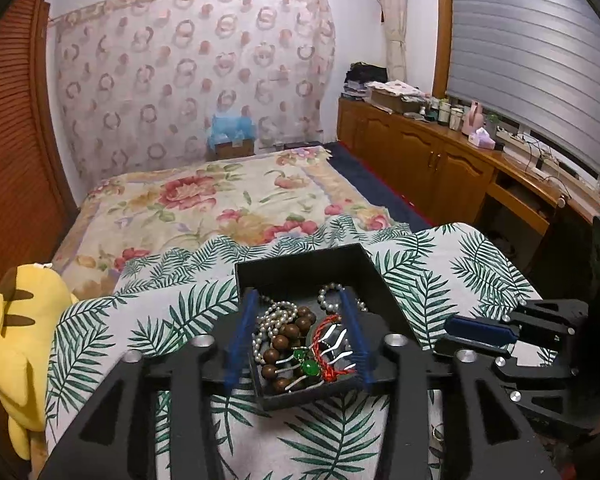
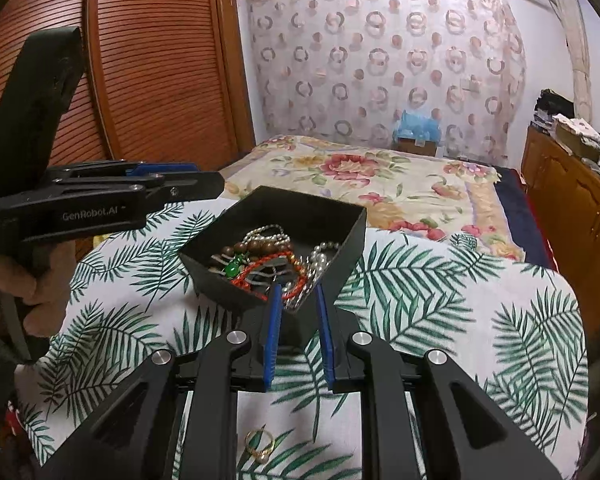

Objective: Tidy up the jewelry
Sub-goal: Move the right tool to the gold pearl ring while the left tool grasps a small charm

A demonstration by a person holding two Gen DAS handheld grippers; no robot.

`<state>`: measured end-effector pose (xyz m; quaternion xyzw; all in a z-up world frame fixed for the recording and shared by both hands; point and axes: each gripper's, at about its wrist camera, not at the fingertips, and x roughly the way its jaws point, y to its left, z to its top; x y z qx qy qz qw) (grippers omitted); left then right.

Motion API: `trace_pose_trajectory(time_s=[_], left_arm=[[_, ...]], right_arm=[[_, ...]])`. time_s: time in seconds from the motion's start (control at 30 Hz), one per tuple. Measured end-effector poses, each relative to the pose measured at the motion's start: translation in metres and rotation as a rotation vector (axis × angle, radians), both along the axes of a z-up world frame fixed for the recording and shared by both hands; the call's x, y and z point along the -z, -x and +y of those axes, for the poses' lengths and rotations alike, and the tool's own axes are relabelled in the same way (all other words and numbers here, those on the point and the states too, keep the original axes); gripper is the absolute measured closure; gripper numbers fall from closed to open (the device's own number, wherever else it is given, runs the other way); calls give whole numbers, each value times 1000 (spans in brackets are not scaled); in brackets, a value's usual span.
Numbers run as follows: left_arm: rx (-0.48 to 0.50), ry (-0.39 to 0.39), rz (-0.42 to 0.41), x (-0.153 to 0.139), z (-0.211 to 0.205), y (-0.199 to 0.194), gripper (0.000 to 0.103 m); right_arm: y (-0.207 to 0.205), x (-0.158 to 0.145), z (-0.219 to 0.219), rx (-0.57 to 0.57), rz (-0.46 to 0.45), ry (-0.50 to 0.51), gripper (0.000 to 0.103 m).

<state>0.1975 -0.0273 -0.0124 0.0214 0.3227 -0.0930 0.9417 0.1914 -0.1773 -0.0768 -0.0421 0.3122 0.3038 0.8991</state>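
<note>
**Black tray of jewelry between two spread grippers**

White lettering reading "GenRobot.AI" runs along the side of the left hand-held gripper [image 2: 204,178], the only legible writing in either view. One black tray [image 1: 300,264] sits on a palm-leaf printed cloth [image 1: 148,320], holding a tangle of jewelry: a pearl strand [image 1: 274,314], a brown wooden bead bracelet [image 1: 290,338], a red braided cord [image 1: 328,330] and two green beads [image 1: 306,362].

From its own camera, the left hand-held gripper [image 1: 298,340] hangs released, its two blue-padded fingers [image 1: 240,340] spread wide on either side of the jewelry heap. The right hand-held gripper [image 2: 298,336] is also released, fingers apart, its tips at the tray's near corner.

One gold ring [image 2: 260,445] lies alone on the cloth, outside the tray and near the right gripper's body. A yellow plush toy [image 1: 18,344] sits at the cloth's left edge. Beyond lie a floral bedspread [image 1: 220,200] and a cluttered wooden counter [image 1: 432,152] under the window blind.
</note>
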Motion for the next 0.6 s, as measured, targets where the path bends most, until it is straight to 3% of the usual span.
trace_pose_trajectory(time_s=[0.1,0.23,0.37,0.6], left_arm=[[-12,0,-13,0,2,6,26],[-1,20,-21,6,6,19,10],[3,17,-10,13,7,29,8],[19,28,-6,21,9,55,8]], right_arm=[[11,4,-3,-1,0,6,83],[25,10,-8,-6,2,30,62],[35,18,-11,-14,4,71,56],[48,31,-11,-52,47,110,55]])
